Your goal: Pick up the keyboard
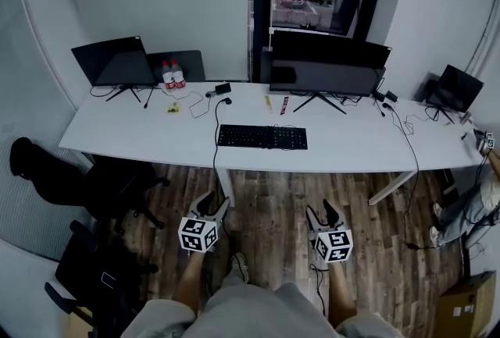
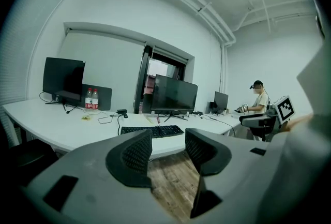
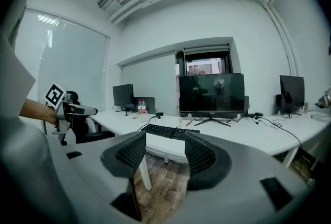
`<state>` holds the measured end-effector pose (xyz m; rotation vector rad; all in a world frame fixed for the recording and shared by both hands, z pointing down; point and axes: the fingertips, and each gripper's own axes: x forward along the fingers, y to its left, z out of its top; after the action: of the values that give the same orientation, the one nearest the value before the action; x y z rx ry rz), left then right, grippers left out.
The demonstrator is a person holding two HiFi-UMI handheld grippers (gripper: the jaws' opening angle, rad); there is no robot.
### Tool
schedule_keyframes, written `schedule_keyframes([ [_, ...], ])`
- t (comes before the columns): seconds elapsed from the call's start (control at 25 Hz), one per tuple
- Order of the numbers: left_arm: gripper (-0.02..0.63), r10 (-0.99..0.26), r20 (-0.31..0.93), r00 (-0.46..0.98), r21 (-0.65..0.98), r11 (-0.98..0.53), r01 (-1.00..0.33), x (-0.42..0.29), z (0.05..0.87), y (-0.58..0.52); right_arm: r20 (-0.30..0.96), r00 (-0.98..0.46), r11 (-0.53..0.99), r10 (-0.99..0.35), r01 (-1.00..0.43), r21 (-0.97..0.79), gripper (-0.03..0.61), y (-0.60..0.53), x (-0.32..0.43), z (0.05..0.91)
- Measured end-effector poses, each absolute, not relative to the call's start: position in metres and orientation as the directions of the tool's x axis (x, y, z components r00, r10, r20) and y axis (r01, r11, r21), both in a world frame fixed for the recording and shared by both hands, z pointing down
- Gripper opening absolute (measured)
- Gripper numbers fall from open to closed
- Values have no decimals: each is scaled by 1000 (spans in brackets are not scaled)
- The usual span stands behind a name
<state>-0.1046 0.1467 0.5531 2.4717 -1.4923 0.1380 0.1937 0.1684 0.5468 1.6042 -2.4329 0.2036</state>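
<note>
Nearest the head camera are the person's grey shorts (image 1: 250, 313), and just beyond them are the two hand-held tools. The left grey two-jaw gripper (image 1: 212, 205) sits at about eleven o'clock from the shorts and the right grey two-jaw gripper (image 1: 323, 213) at about one o'clock, each carrying its marker cube. Both hang over the brown wood-plank floor (image 1: 269, 196), well short of the desk. In each gripper's own view the ribbed jaws stand apart with nothing between them — only floor and the desk's front edge show through the gap.

The flat black rectangular keyboard (image 1: 262, 136) lies on the long white desk (image 1: 141, 133), near its front edge and at twelve o'clock from the space between the two tools. A wide dark monitor (image 1: 328, 63) stands behind it at about one o'clock. A thin black cable (image 1: 216, 119) runs past the keyboard's left end and over the desk edge.

The step in hand looks like the approach, since neither tool touches anything yet. The next move probably calls for carrying both tools forward to the desk, one to each short end of the keyboard. The jaws would need to come in low and level enough to pinch its thin edges. It looks flat and shallow, so there is little to grip — and the cable could drag if it belongs to the keyboard.
</note>
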Motion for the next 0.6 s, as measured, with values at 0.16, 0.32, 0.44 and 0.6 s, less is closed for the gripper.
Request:
schedule_keyframes([
  [0.16,201,-852,209,479,169,-451,-876,-117,551,112,266,-360,374,-894,-927,3,221,141,186,545],
  [0.32,199,-845,210,492,176,-463,-869,-125,551,83,272,-347,362,-898,-932,4,216,116,176,545],
  [0.44,199,-840,212,500,181,-469,-865,-132,552,64,274,-338,354,-900,-935,8,214,98,168,544],
  [0.6,199,-835,211,508,185,-476,-860,-147,553,37,274,-325,342,-905,-940,15,212,74,155,542],
])
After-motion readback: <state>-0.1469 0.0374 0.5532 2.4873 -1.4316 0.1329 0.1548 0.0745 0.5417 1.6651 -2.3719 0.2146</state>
